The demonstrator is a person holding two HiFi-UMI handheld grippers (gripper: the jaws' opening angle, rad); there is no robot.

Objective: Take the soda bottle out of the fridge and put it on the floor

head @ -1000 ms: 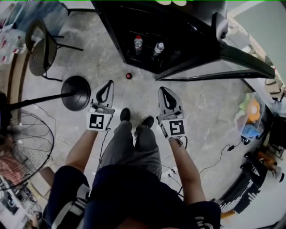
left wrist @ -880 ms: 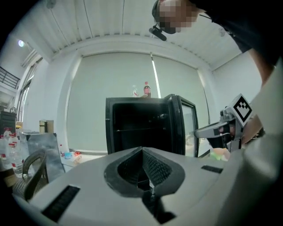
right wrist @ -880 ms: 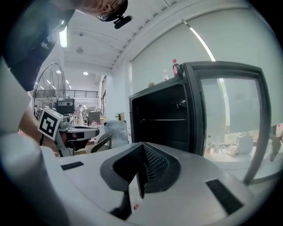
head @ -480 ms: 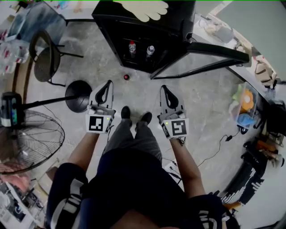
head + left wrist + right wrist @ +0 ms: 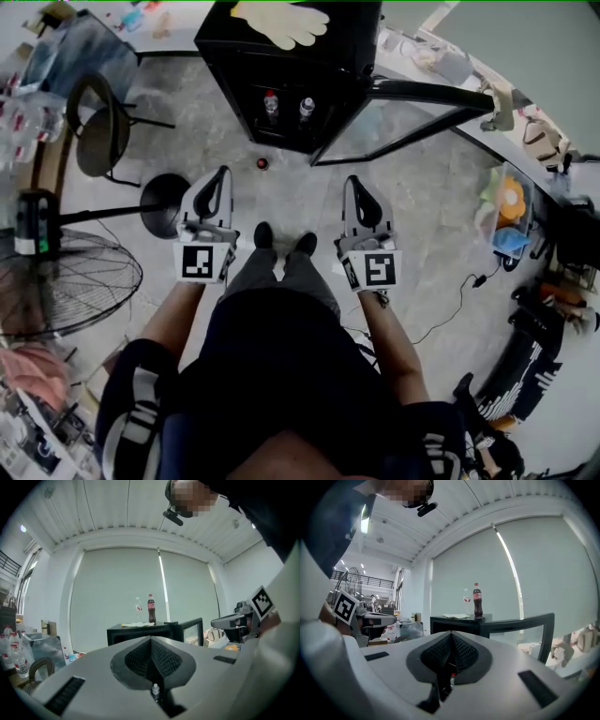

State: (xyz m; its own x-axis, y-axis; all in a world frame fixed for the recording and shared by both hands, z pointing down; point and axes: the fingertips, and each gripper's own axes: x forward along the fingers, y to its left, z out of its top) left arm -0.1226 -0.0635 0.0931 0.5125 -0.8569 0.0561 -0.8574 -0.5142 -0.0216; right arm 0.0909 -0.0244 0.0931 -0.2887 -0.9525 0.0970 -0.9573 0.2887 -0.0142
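One soda bottle (image 5: 151,609) | dark cola | red cap, red label | upright

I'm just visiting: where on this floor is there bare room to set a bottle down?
Bare floor lies between the fridge and the person's shoes, apart from a small red thing. More lies right, between the open glass door and the cable. The left is crowded: chair, stand base, fan.

Head view looks steeply down; both gripper views, seemingly level, share the fridge (image 5: 349,42).
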